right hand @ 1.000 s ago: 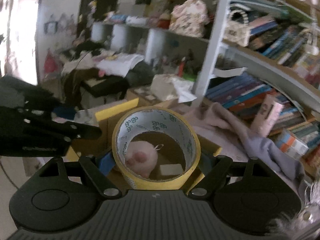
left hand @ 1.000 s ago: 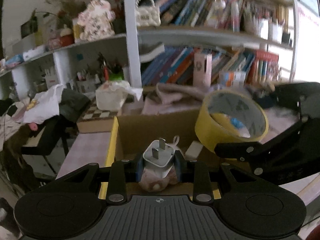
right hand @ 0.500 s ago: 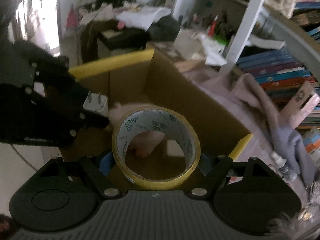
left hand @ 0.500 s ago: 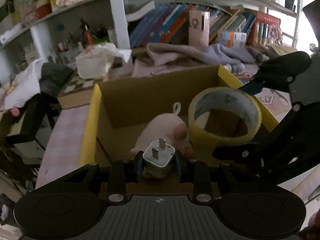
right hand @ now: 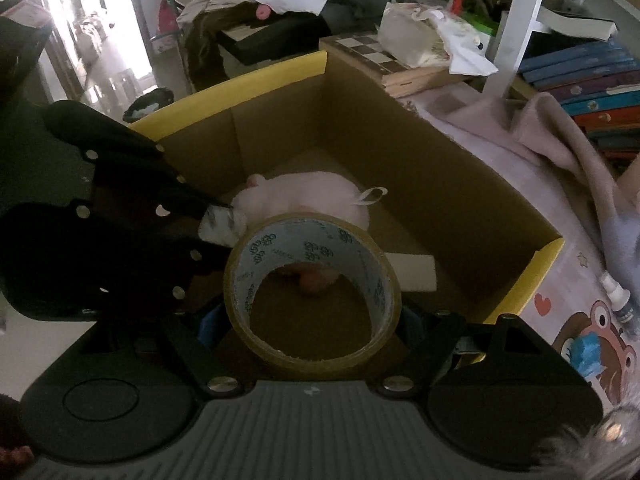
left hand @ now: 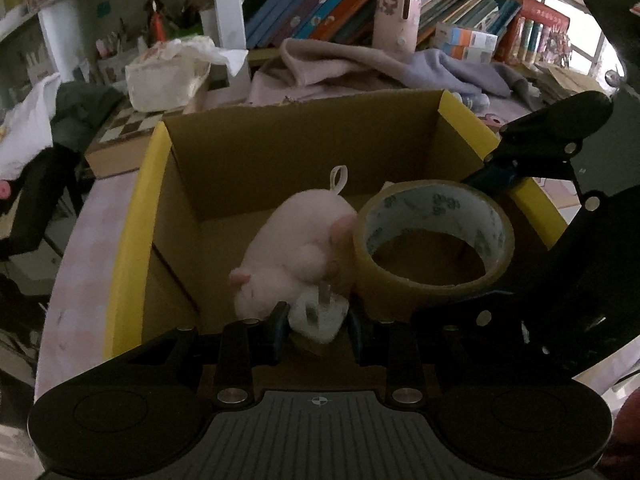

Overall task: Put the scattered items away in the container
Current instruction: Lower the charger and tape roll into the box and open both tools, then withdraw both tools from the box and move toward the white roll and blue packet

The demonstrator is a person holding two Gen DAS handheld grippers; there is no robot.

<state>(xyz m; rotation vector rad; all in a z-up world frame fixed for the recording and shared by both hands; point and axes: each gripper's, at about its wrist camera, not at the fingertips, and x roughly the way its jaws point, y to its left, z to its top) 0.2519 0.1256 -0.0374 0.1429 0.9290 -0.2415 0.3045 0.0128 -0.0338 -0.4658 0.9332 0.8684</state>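
An open cardboard box (left hand: 280, 152) (right hand: 400, 148) with yellow-edged flaps stands on the table. Inside lies a pink plush toy (left hand: 296, 248) (right hand: 312, 192) and a white eraser-like block (right hand: 412, 272). My left gripper (left hand: 318, 320) is shut on a white plug adapter (left hand: 318, 314) (right hand: 220, 224), low inside the box against the plush. My right gripper (right hand: 312, 320) is shut on a roll of yellowish packing tape (right hand: 312, 288) (left hand: 434, 240), held over the box's right part beside the plush.
A beige and grey cloth (left hand: 380, 64) lies behind the box below shelves of books. A chessboard box (right hand: 384, 56) with a white bag stands beyond the far left corner. Small bottles (right hand: 618, 300) lie on the patterned tablecloth at the right.
Both grippers have tilted downward and sunk into the box. The plug now sits low against the plush, and the tape roll has come down beside it.
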